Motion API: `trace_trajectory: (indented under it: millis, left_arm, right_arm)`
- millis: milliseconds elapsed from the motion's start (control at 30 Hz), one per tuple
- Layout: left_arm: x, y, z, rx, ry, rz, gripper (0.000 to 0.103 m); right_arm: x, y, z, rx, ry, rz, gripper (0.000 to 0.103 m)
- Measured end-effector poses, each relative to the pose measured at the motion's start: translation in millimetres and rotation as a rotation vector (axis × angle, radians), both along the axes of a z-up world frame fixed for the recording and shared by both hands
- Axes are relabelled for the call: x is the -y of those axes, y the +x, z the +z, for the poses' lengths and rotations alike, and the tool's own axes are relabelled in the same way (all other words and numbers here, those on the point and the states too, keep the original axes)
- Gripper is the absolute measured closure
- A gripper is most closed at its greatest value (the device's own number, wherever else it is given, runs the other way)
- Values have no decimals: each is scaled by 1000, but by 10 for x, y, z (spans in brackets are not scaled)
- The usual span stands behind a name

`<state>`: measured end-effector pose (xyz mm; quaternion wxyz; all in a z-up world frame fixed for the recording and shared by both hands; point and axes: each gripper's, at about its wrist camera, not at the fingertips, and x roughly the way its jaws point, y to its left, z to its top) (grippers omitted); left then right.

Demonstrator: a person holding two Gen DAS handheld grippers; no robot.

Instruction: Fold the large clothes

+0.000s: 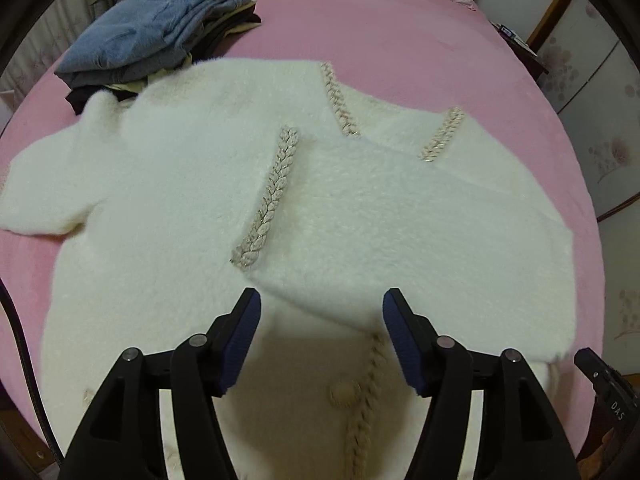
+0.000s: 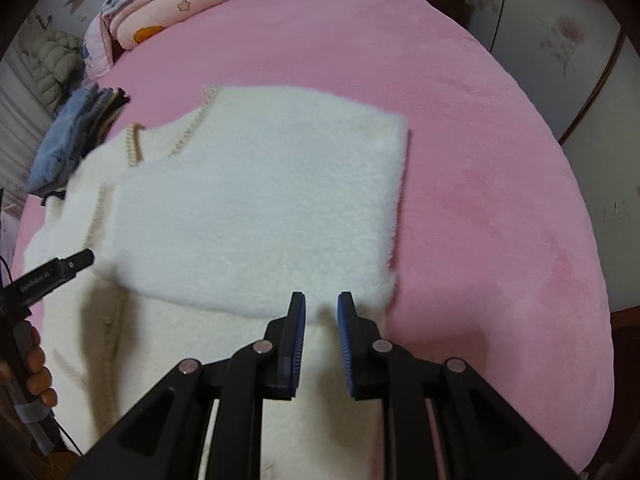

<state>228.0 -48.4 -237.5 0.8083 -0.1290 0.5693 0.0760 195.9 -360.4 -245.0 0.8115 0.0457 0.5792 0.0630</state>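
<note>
A fluffy white cardigan [image 1: 192,200] with beige braided trim [image 1: 272,196] lies flat on the pink bed [image 1: 400,40]. Its right side and sleeve are folded over the body [image 2: 256,208]. My left gripper [image 1: 322,300] is open and empty, just above the folded sleeve's lower edge. My right gripper [image 2: 321,304] is open by a narrow gap and empty, above the near right corner of the folded part. The left gripper's tip [image 2: 76,260] shows at the left of the right wrist view.
A stack of folded clothes with a blue one on top [image 1: 160,28] sits at the bed's far left, and it also shows in the right wrist view [image 2: 76,132]. Folded pink quilts [image 2: 168,4] lie at the head. A wardrobe [image 1: 592,92] stands to the right.
</note>
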Motion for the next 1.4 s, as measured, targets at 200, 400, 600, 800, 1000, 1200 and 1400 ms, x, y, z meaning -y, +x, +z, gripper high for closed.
trace_trajectory:
  millis: [200,400,600,800,1000,1200,1400]
  left_arm:
    - [207,-297,832,55,-6,-48,29]
    - [413,-605,1707,110,-50,-64,27]
    - [503,-856,2354,216,-36,-46,22]
    - [410,-1134,2702,271,4,15,18]
    - [35,-1365,2815,237,87,137,18]
    - [-543,-1500,2772,211,85,139,18]
    - [-1523,-1545,2542,203,35,93,18]
  right_arm:
    - [-62,-169,658,22,60,32,87]
    - [-127,-280,1350,61,107,111,86]
    - [-242,-410,1857,128,119,212,86]
    - [-403,-539,2045,147,145,303,84]
    - [-700,-596,2071,145,164,388,84]
    - [-1061,-632,2115,169,150,395,84]
    - [-1686,-734,2102,203,104,332,84]
